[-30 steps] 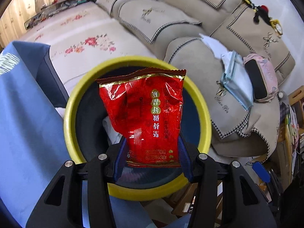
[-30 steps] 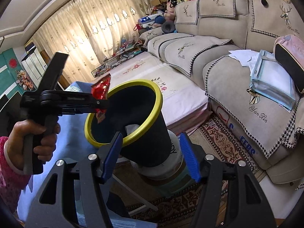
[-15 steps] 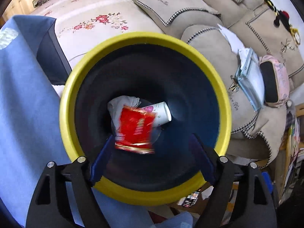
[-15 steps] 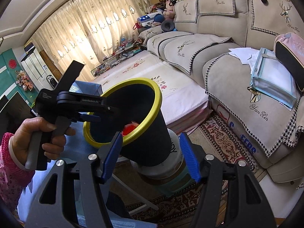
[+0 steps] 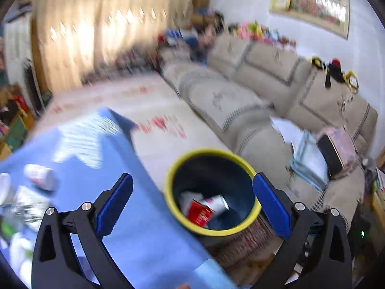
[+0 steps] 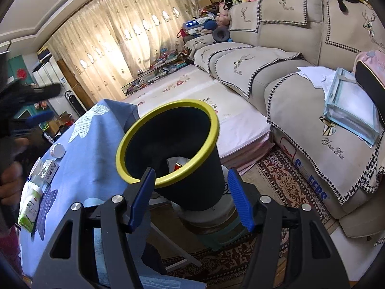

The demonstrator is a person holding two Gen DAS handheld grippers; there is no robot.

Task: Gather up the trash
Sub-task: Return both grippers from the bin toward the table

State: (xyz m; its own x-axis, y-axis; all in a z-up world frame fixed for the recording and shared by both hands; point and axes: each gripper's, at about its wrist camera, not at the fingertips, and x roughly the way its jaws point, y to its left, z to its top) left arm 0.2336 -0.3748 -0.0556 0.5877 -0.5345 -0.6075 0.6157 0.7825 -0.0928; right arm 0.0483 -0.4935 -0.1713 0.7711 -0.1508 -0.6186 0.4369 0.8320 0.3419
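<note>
Trash already collected lies at the bottom of the round black plastic bin with the yellow rim (image 5: 211, 233): a glossy red foil snack packet (image 5: 201, 212), a white paper cup (image 5: 216, 203) lying on its side and a crumpled white tissue (image 5: 187, 198).

Left hand-held gripper (image 5: 192, 203): the blue ribbed pads are spreading apart, with nothing between them (this view is motion-blurred).

Right hand-held gripper (image 6: 191, 198): the pads stand on either side of the bin's tapered lower wall; whether they press on it cannot be told.

The bin leans against the edge of the surface covered in matte blue cloth (image 6: 96, 144). On the cloth lie a small white round cap (image 6: 57, 150), a small white box (image 6: 49, 169) and a green-and-white soft pack (image 6: 30, 206). A beige fabric sofa with houndstooth trim (image 6: 284, 72) stands behind.
</note>
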